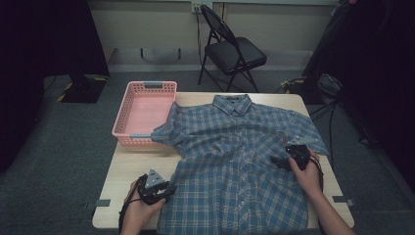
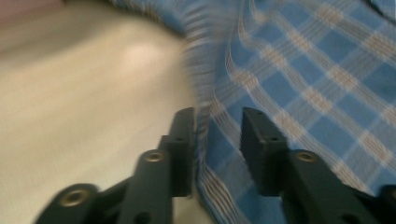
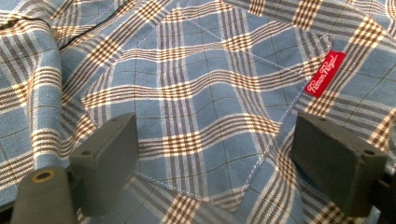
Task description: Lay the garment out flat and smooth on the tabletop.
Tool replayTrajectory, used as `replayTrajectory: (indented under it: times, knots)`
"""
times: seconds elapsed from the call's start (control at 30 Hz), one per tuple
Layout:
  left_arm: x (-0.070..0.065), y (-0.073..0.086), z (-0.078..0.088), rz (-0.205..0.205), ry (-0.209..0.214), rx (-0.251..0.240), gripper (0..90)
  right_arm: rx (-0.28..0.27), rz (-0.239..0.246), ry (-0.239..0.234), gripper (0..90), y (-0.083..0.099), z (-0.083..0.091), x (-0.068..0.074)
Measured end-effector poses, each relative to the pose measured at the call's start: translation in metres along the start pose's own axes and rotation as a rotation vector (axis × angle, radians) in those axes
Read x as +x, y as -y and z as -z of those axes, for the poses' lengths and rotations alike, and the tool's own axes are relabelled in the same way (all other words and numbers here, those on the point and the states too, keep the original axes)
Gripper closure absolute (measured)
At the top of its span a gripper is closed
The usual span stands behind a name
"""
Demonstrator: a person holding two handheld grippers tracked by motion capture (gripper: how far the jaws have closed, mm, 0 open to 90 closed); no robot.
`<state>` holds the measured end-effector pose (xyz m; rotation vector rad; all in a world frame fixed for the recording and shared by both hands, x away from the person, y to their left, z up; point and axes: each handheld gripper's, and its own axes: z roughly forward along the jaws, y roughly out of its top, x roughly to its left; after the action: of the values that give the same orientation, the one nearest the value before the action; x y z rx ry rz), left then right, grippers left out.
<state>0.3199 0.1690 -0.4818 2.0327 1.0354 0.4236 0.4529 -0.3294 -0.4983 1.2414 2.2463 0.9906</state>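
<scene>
The plaid shirt (image 1: 235,161) lies face up and spread across the wooden table (image 1: 129,169), collar toward the far edge, one sleeve draped against the pink basket (image 1: 142,110) at the far left corner. My left gripper (image 1: 164,190) sits at the shirt's left side seam near the hem. In the left gripper view its jaws straddle the very edge of the cloth, part-way open with the fabric between them, and I cannot see the pads pressing on it. My right gripper (image 1: 284,161) rests over the chest on the other side. In the right gripper view its jaws stand wide apart, holding nothing, with the chest pocket (image 3: 201,121) and its small red label (image 3: 325,73) just ahead. I judge this cloth to be light, thin and floppy: it will sag and wrinkle wherever I lift it, and a single layer can slide out of a loose pinch. The doubled, stitched parts look like the best places to take hold, so on the left I would take the side seam, pinching it squarely and deep enough that the edge cannot slip. On the right I would move outward to the shoulder or sleeve seam rather than grab the flat chest panel, which would only bunch. Both grips should lift together, or the shirt will twist.
</scene>
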Motion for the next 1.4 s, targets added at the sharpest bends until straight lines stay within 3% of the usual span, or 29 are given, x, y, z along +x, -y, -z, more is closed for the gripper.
replayTrajectory:
  times: [0.07,0.2,0.23,0.3,0.33,0.47,0.6,0.83,0.93,1.0,1.03,1.07,1.1,1.13,1.17,1.2,1.3,1.33,1.4]
  knots:
    - [0.001,-0.012,-0.008,-0.009,-0.025,-0.038,52.5,0.001,0.000,0.000,14.1,0.000,0.000,0.000]
    - [0.005,-0.028,-0.035,-0.016,-0.033,-0.031,54.6,0.000,0.002,-0.001,14.1,0.000,0.000,0.000]
    - [0.006,-0.029,-0.042,-0.017,-0.037,-0.008,59.1,0.000,0.003,0.000,14.1,0.000,0.000,0.000]
    - [0.007,-0.027,-0.052,0.007,-0.010,0.032,76.6,0.000,0.003,0.000,14.1,0.000,0.000,0.000]
    - [0.006,-0.026,-0.054,0.016,-0.005,0.030,81.2,0.000,0.003,-0.001,14.1,0.000,0.000,0.000]
    - [0.001,-0.026,-0.041,-0.008,-0.003,0.092,87.2,0.000,0.003,-0.001,14.1,0.000,0.000,0.000]
    - [-0.006,-0.011,-0.021,-0.005,0.037,0.124,87.5,0.000,0.003,-0.001,14.1,0.000,0.000,0.000]
    - [-0.017,0.017,0.012,0.002,0.086,0.146,87.6,0.002,0.010,-0.012,14.1,0.002,0.002,0.001]
    - [-0.020,0.019,0.016,-0.001,0.101,0.151,87.3,0.003,0.014,-0.017,13.9,0.004,0.004,0.002]
    - [-0.021,0.018,0.017,-0.010,0.105,0.139,80.2,0.003,0.013,-0.017,13.9,0.004,0.004,0.002]
    - [-0.018,0.011,0.017,0.015,0.112,0.080,70.4,0.003,0.013,-0.017,13.9,0.004,0.004,0.002]
    - [-0.018,0.011,0.017,0.015,0.112,0.080,63.1,0.003,0.013,-0.017,13.9,0.004,0.004,0.002]
    - [-0.013,0.005,0.017,0.044,0.106,0.041,63.1,0.003,0.014,-0.016,13.9,0.004,0.004,0.002]
    - [-0.008,-0.002,0.016,0.062,0.098,0.012,53.7,0.002,0.015,-0.016,13.9,0.004,0.004,0.002]
    - [0.004,-0.016,0.010,0.087,0.058,-0.028,52.2,0.002,0.014,-0.016,13.9,0.004,0.004,0.002]
    - [0.004,-0.016,0.010,0.087,0.058,-0.028,51.9,0.002,0.014,-0.016,13.9,0.004,0.004,0.002]
    - [0.022,-0.036,-0.011,0.143,0.014,-0.056,51.9,0.002,0.014,-0.016,13.9,0.004,0.004,0.002]
    - [0.030,-0.046,-0.027,0.150,-0.019,-0.046,51.9,0.002,0.014,-0.016,13.9,0.004,0.004,0.002]
    - [0.033,-0.052,-0.046,0.132,-0.060,-0.008,52.1,0.002,0.015,-0.016,13.9,0.004,0.004,0.002]
